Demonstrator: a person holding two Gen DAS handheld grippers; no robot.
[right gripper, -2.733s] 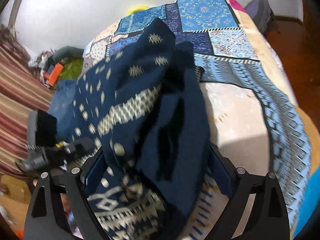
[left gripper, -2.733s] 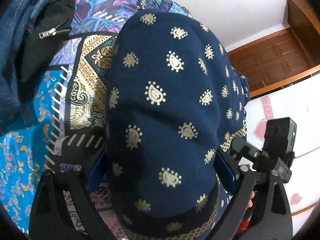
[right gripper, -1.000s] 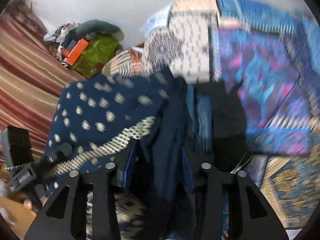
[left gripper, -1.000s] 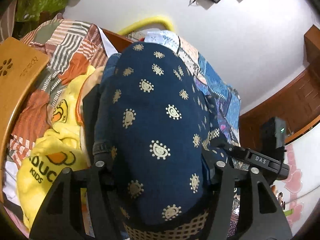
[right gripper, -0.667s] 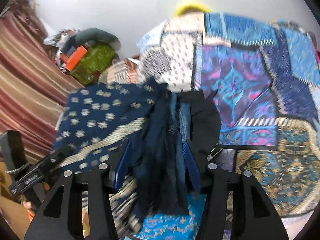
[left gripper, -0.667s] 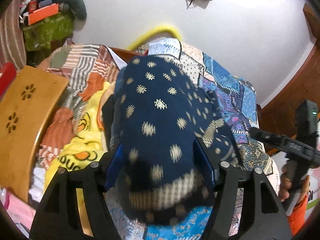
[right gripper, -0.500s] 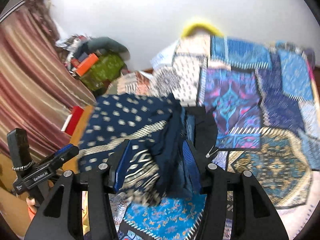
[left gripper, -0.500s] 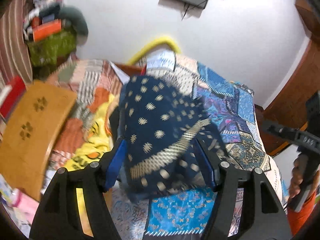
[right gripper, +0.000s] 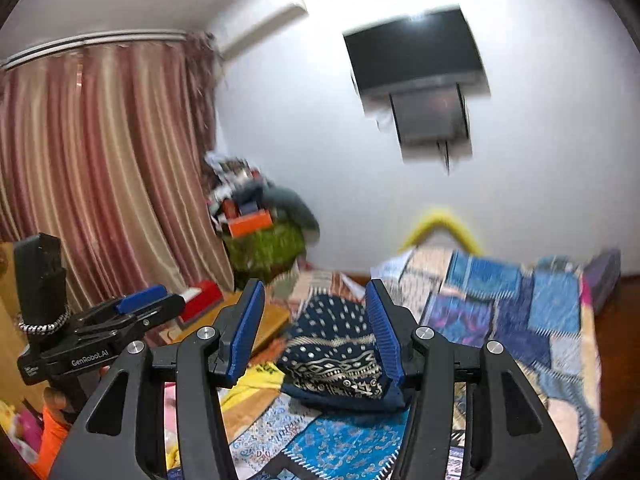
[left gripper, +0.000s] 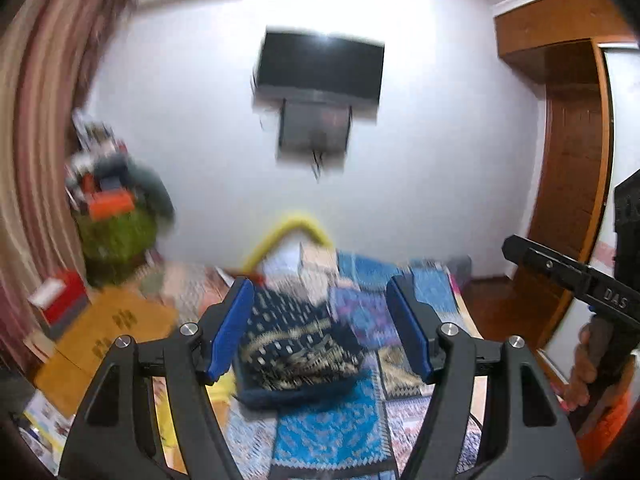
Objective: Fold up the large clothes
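Note:
A folded navy garment [left gripper: 296, 344] with cream and gold print lies on a patchwork quilt [left gripper: 332, 436] on the bed, far beyond both grippers. My left gripper [left gripper: 319, 286] is open, with nothing between its blue pads [left gripper: 230, 332]. It is raised and points almost level over the bed. My right gripper [right gripper: 314, 286] is also open and holds nothing; the garment [right gripper: 336, 344] shows through the gap, resting at the quilt's [right gripper: 520, 320] left side. In the right wrist view the left gripper [right gripper: 140, 298] shows at the left edge. A hand holds the right gripper [left gripper: 560, 272] at the right.
A yellow blanket [right gripper: 248, 380] and a wooden board [left gripper: 108, 332] lie left of the garment. Striped curtains [right gripper: 100, 180] hang at the left beside a clutter pile [right gripper: 260, 232]. A screen [left gripper: 320, 68] hangs on the white wall. A wooden door [left gripper: 576, 184] stands at the right.
Both grippers have let go of the navy garment and pulled back and up. The garment, earlier draped between the pads, now lies folded on the bed.

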